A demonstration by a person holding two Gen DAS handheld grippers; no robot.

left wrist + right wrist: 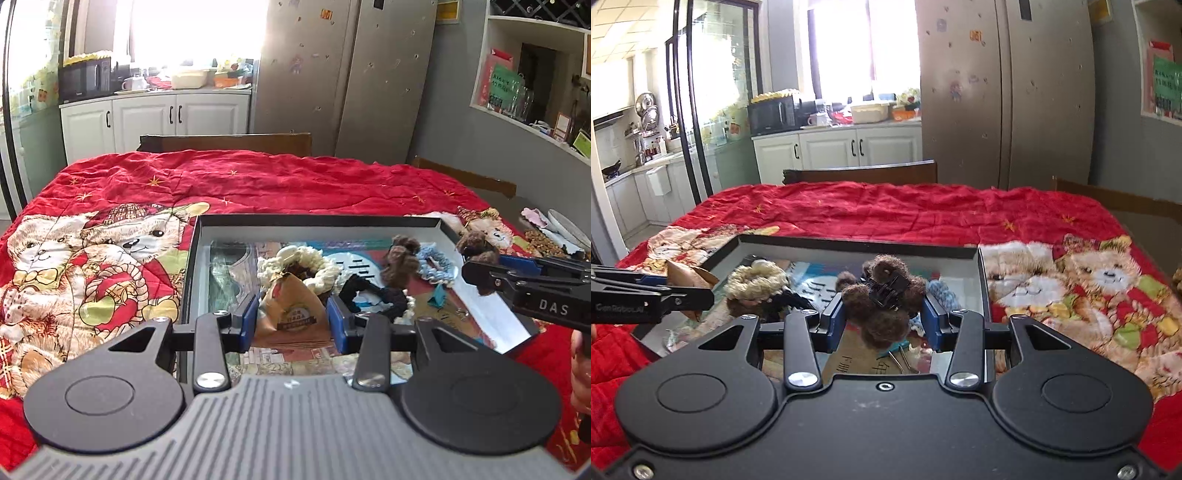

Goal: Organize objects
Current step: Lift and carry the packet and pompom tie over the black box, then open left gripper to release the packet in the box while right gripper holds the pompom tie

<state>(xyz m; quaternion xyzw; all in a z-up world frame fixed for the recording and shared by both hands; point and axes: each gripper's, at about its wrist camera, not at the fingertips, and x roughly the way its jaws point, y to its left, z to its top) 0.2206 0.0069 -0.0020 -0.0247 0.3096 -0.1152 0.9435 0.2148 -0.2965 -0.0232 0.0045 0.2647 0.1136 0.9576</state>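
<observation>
The left claw [291,325] is closed on a small brown paper bag [293,314]. Its blue pads [246,325] press the bag from both sides, just above the near part of the tray [317,220]. The bag looks light and thin, so I think a hard squeeze would crush it. Holding it across the flat sides, as now, seems best.

The right claw [884,317] is closed on a brown fuzzy hair clip [886,295]. The clip has soft puff balls and a hard black clasp in the middle. It looks very light. The fluff may slip, so the hard middle is the safer place to hold. The clip hangs over the right part of the tray.

Farther in, more things lie in the tray: a cream hair tie [299,267], a black hair tie [373,295], another brown fluffy piece [400,260] and a blue hair tie [436,266]. All look soft and floppy.

The tray sits on a red blanket [258,181] with bears on it. Behind are white cupboards [155,118] and a big fridge [347,74]
</observation>
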